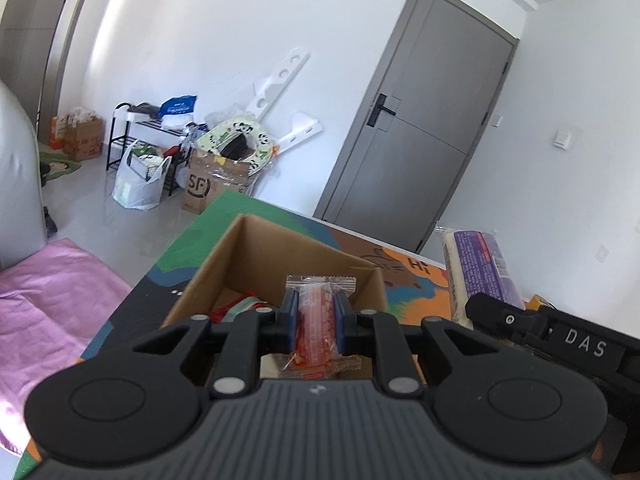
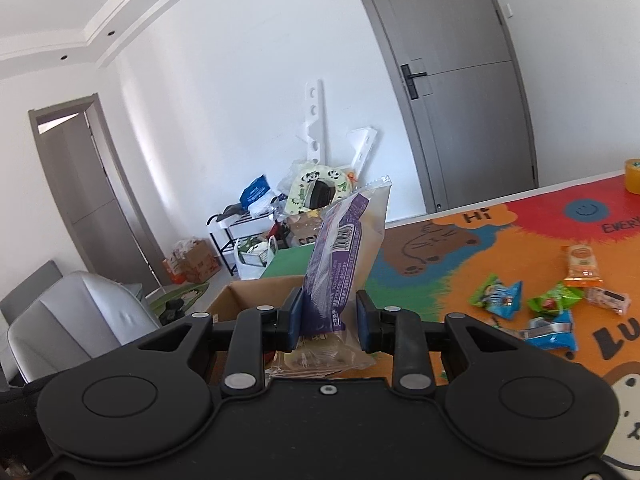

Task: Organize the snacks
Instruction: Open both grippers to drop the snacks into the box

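Observation:
My left gripper (image 1: 316, 312) is shut on a small red snack packet (image 1: 318, 320) and holds it over the open cardboard box (image 1: 240, 264), which has snacks inside. My right gripper (image 2: 328, 316) is shut on a purple and clear bread packet (image 2: 340, 256), held upright just right of the same box (image 2: 244, 300). That packet (image 1: 480, 264) and the right gripper's black body (image 1: 560, 340) show at the right of the left wrist view. Several loose snack packets (image 2: 548, 308) lie on the colourful mat to the right.
The table carries a colourful cartoon mat (image 2: 480, 248). An orange tape roll (image 2: 632, 176) stands at its far right edge. Beyond the table are a grey door (image 1: 420, 140), a pile of boxes and bags (image 1: 216, 160), a grey chair (image 2: 80, 320) and a pink cloth (image 1: 48, 300).

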`<state>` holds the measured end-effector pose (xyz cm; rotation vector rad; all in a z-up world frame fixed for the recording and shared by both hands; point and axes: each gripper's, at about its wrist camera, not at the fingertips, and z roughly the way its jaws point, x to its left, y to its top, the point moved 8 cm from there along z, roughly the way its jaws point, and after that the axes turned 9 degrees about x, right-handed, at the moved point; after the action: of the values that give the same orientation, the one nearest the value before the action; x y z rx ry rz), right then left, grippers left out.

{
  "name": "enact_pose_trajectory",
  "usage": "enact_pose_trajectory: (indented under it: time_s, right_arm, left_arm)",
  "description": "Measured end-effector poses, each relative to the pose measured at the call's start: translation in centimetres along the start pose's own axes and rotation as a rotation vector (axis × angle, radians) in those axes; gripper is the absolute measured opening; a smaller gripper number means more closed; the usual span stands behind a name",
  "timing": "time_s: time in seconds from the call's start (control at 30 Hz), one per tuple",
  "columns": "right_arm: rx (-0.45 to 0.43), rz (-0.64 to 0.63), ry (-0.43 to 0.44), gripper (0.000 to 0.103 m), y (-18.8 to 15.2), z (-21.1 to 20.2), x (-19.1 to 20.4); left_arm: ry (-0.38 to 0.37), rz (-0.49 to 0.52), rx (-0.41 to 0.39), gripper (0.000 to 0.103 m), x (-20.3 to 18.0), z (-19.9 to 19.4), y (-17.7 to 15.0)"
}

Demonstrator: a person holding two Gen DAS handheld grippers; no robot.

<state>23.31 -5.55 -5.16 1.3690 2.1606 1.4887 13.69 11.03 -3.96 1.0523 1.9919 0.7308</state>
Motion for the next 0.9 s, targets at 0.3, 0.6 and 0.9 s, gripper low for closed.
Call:
enact_pose_trajectory:
  time_s: [0.3, 0.6, 0.9]
  right_arm:
    - [0.054, -0.041, 0.021, 0.028, -0.7, 2.2, 2.9]
    - [0.082, -0.053, 0.039, 0.028, -1.5, 2.7, 3.8]
    - [0.054, -0.058, 0.051, 0.052, -1.0, 1.3, 3.9]
  left_arm:
    - [0.021, -0.048, 0.038, 0.017, 2.5, 0.9, -0.3]
    - [0.046, -0.053, 0.021, 0.02, 2.9, 0.0, 0.2]
    - [0.047, -0.057, 0.016, 0.024, 2.8, -0.4, 0.6]
